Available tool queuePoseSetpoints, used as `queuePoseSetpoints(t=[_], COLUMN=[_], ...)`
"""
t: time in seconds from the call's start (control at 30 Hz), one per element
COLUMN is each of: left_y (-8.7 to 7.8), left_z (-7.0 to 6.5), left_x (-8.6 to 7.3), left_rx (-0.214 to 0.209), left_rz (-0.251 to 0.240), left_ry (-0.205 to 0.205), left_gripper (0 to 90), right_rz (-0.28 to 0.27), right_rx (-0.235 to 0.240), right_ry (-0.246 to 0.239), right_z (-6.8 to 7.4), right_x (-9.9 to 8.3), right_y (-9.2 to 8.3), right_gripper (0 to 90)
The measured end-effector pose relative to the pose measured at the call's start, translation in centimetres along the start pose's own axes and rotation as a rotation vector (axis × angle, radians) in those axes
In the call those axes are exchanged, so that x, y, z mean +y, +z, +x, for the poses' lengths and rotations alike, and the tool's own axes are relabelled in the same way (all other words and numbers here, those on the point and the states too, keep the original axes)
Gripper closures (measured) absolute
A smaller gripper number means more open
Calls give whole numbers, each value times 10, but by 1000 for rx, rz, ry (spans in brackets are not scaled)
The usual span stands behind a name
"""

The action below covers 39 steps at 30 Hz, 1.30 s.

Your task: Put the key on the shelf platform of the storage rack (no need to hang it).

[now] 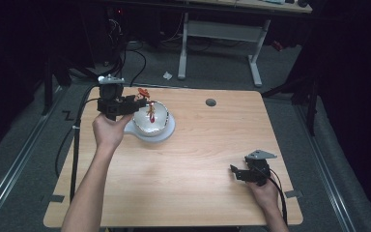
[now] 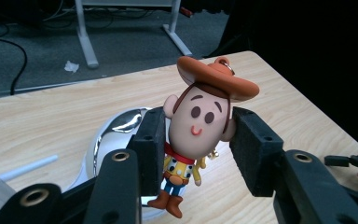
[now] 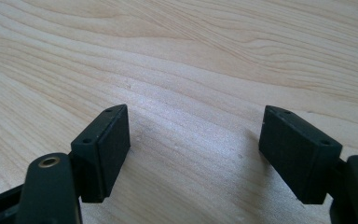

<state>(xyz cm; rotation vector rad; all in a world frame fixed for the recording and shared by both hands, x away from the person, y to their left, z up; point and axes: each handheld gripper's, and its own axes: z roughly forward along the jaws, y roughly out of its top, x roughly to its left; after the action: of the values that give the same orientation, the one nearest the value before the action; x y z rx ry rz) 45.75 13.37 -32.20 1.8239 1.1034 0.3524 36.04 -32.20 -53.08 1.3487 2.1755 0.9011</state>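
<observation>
Clenched in my left jaws (image 2: 196, 140), the cowboy doll (image 2: 196, 128) hangs lifted just above the shiny bowl (image 1: 150, 118), so the pick-up looks done and placing remains, while my right jaws (image 3: 193, 154) rest released over the bench (image 3: 191, 56).

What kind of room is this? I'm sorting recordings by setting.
Probably a lab or workshop, not a home: a bare wooden table on grey carpet, cables trailing across the floor, and a white-legged workbench behind, with the surroundings kept dark.
</observation>
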Motion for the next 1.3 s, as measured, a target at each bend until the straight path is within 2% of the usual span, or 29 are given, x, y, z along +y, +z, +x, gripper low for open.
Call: queuePoseSetpoints(t=[0.27,0.47,0.6,0.73,0.87,1.07,1.2,1.3], left_y=[17,28,32,40,45,52,57,61], left_z=[7,7,9,14,15,17,18,15], left_x=[4,1,-5,-12,-17,-30,-37,-39], left_rx=[0,37,51,59,60,93,83,87], left_rz=[-4,13,-20,6,6,32,29,46], left_ry=[-28,-8,-11,-15,-28,-2,-16,5], left_gripper=[573,573,572,572,572,571,570,570], right_rz=[0,1,0,0,0,0,1,2], right_rx=[1,1,1,2,1,1,1,1], right_ry=[-1,0,-2,-2,-2,-2,0,2], right_z=[0,0,0,0,0,0,0,0], right_x=[0,0,0,0,0,0,0,0], right_y=[0,0,0,0,0,0,0,0], right_gripper=[246,246,246,246,246,246,246,246])
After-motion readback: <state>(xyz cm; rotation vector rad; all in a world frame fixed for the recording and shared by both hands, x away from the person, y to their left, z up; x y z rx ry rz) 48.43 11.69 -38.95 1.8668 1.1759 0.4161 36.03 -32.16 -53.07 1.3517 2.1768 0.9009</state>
